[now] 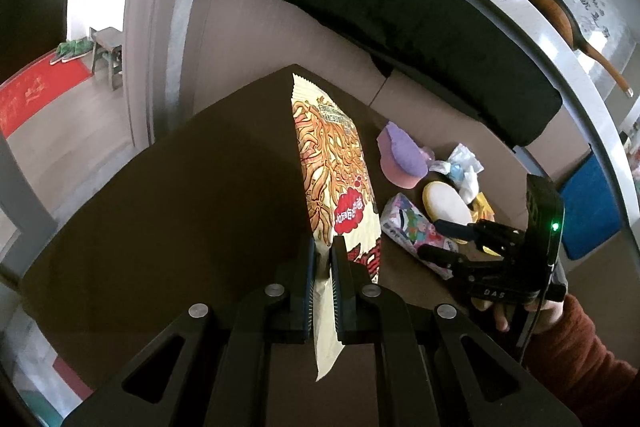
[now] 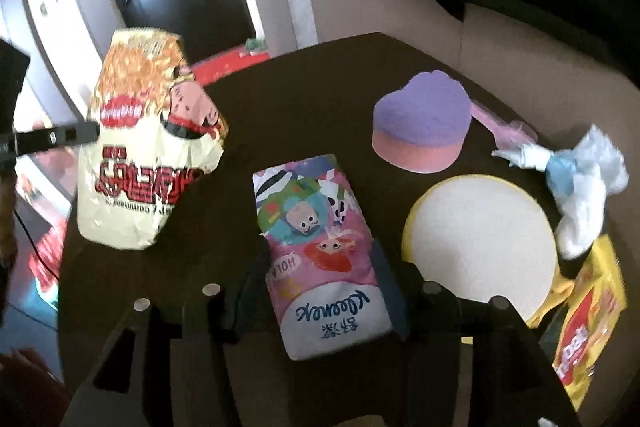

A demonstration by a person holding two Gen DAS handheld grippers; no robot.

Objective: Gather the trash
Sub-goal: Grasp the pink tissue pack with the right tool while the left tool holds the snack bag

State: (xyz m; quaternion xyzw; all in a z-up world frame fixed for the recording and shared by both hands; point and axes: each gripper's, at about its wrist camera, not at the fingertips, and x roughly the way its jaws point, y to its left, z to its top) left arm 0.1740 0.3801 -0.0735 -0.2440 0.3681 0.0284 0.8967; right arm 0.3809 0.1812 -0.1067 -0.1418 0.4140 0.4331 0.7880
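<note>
Dark brown table (image 1: 168,195) fills both wrist views, with a grey-framed doorway and a red mat (image 1: 36,95) on the floor beyond its left edge and a black cushion (image 1: 400,23) behind its far edge. At the left, my left gripper (image 1: 325,247) is clamped on a cream instant-noodle wrapper (image 1: 336,179), its jaws nearly together on the lower part, and the wrapper hangs above the table near its left edge. Right of it, toward the table's near edge, a pink Kleenex tissue pack (image 2: 320,247) lies flat between the fingers of my right gripper (image 2: 320,251); the jaws stand wide apart on either side of the pack, and I cannot tell whether the pads touch it. Farther right sit a purple-and-pink heart-shaped sponge (image 2: 420,127) and, nearer, a round white-and-yellow sponge (image 2: 480,247). Toward the right edge lie a crumpled white-and-blue wrapper (image 2: 580,179) and a yellow-and-red snack packet (image 2: 592,323). A pink item behind the heart sponge is too blurred to name.
</note>
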